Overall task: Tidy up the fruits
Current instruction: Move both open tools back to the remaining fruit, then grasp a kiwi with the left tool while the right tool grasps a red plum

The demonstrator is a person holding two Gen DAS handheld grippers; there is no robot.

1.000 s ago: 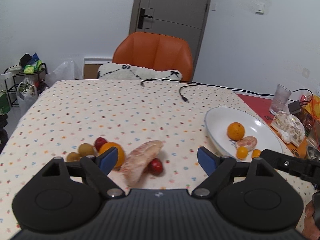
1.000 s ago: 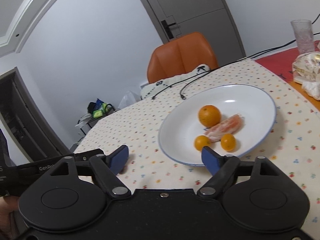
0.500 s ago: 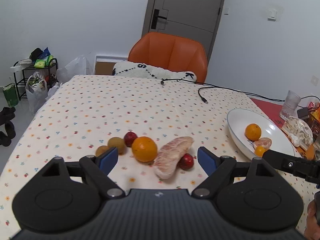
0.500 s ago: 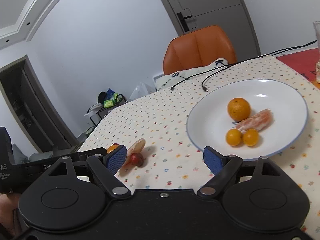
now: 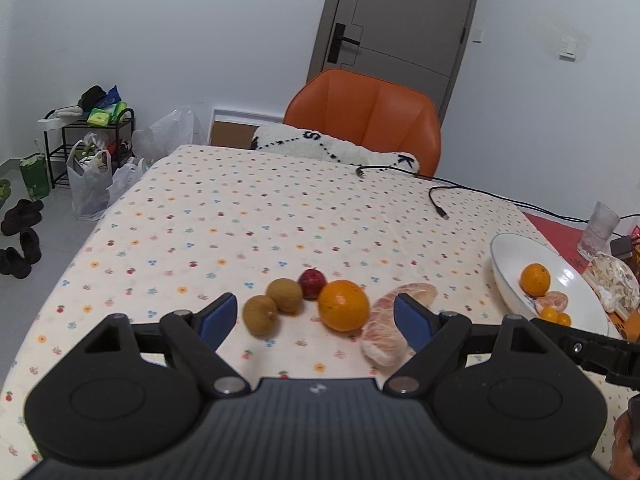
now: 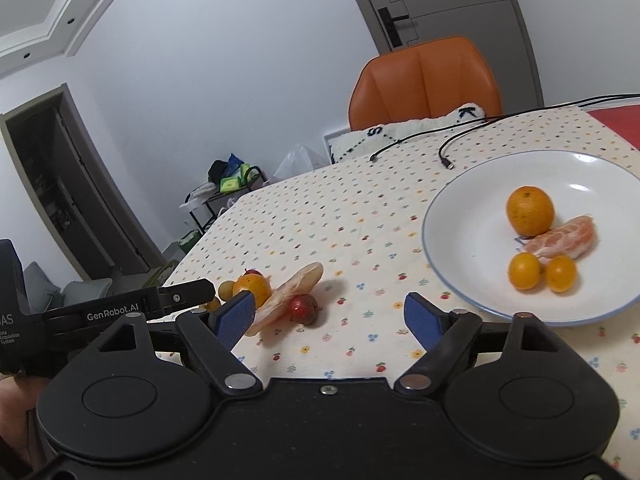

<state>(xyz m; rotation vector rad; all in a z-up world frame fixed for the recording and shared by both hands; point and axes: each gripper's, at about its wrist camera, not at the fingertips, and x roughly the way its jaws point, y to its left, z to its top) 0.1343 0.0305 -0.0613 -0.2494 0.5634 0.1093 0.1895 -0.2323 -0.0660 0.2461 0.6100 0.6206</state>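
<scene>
Landmark: white plate (image 6: 448,280), on the dotted table (image 5: 280,216), already carrying an orange, a peeled segment and two small yellow fruits.
Loose fruit: a row well apart from the plate, on its left: two brown fruits (image 5: 272,306), a red fruit (image 5: 312,283), the large orange (image 5: 343,311), the peeled pomelo piece (image 5: 394,320).
Second red fruit: (image 6: 304,309), touching the pomelo piece on its plate side.
Left gripper (image 5: 316,322): my jaws stood apart and empty, framing the brown fruits and the orange just ahead.
Right gripper (image 6: 331,318): jaws apart, empty, facing the gap between row and plate.
Long axis: the pomelo piece lay slanted, its far tip toward the plate.
Judgement: my left hand was nearer the row; the orange looked the readiest pick.
</scene>
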